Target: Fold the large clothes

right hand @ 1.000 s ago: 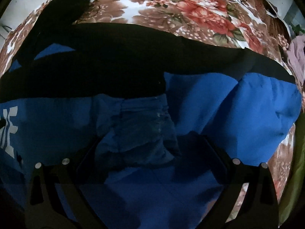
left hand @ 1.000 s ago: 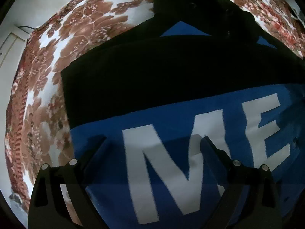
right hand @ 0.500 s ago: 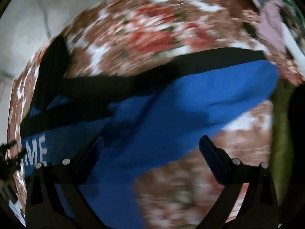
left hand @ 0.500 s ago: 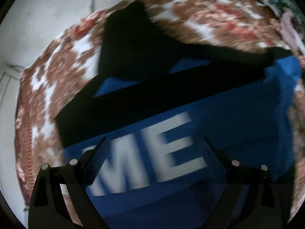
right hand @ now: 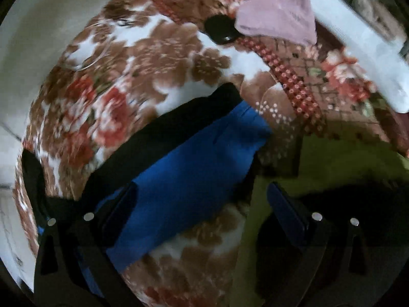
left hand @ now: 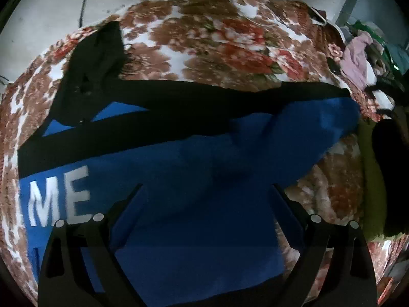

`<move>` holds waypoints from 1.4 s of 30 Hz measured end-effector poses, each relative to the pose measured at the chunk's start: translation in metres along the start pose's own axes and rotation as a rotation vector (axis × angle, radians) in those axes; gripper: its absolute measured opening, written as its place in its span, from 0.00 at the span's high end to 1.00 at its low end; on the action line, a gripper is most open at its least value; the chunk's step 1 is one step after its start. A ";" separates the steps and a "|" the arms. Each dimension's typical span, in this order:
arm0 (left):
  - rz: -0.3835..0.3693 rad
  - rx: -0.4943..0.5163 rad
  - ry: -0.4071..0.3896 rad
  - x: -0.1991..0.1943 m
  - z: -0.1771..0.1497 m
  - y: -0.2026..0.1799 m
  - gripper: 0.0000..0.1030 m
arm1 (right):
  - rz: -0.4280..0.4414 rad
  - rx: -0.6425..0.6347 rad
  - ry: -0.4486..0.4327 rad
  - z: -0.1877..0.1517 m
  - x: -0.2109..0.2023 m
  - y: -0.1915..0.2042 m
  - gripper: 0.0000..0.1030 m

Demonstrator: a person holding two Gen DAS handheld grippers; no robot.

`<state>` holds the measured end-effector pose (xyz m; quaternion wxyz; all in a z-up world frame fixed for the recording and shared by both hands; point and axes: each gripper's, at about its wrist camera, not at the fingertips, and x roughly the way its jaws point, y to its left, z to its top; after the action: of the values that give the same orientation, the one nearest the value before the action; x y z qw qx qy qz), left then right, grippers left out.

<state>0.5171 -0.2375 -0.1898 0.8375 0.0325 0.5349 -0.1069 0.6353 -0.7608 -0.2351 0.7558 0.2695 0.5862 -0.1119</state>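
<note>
The left gripper (left hand: 205,186), a black two-fingered tool, stood with its jaws spread wide and nothing between them, hovering over the blue-and-black cloth garment (left hand: 194,179). That garment lay spread on the brown, red and white floral bedspread (left hand: 230,51). Its blue body filled the space under the fingers, and white letters reading "ME" (left hand: 61,199) sat on the blue panel just left of the left finger. A black band crossed the garment beyond the blue, and a black hood-like piece (left hand: 94,58) stretched up toward the pale wall (left hand: 51,5). One blue sleeve (left hand: 319,128) reached out to the right, with a black strip along its far edge.

The right gripper (right hand: 202,192) also stood with its jaws wide apart and empty. It hung above the end of that blue sleeve (right hand: 194,168), whose black edge (right hand: 166,133) ran diagonally across the bedspread (right hand: 143,58). Under its right finger lay a yellow-green cloth (right hand: 319,158) with a dark shape on it that was too dim to identify. Farther off, a small flat black object (right hand: 221,30) rested on the bedspread beside a crumpled pale pink cloth (right hand: 278,10), and a white strip (right hand: 358,51) ran past them. No container showed in either view.
</note>
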 end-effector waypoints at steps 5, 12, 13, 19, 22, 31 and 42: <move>-0.001 -0.054 0.044 0.032 0.012 -0.008 0.10 | 0.030 0.150 0.117 0.030 0.051 -0.032 0.04; 0.074 -0.120 0.079 0.071 0.018 0.015 0.10 | 0.082 0.256 0.199 0.029 0.092 -0.057 0.05; 0.089 -0.130 0.101 0.079 0.016 0.021 0.10 | 0.092 0.260 0.196 0.028 0.094 -0.059 0.05; 0.167 -0.161 0.089 0.082 0.003 0.046 0.10 | 0.097 0.235 0.190 0.025 0.094 -0.063 0.28; 0.191 -0.186 0.047 0.069 -0.004 0.058 0.10 | 0.129 0.239 0.172 0.024 0.089 -0.069 0.58; 0.141 -0.191 -0.045 0.051 0.001 0.060 0.10 | 0.196 0.137 0.093 0.023 0.054 -0.053 0.79; 0.166 -0.119 0.089 0.126 -0.005 0.067 0.04 | 0.172 -0.098 -0.044 0.002 -0.035 0.012 0.81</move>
<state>0.5780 -0.1895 -0.3101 0.8194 0.0318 0.5723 -0.0036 0.6328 -0.7573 -0.1984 0.7876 0.2791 0.5489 -0.0238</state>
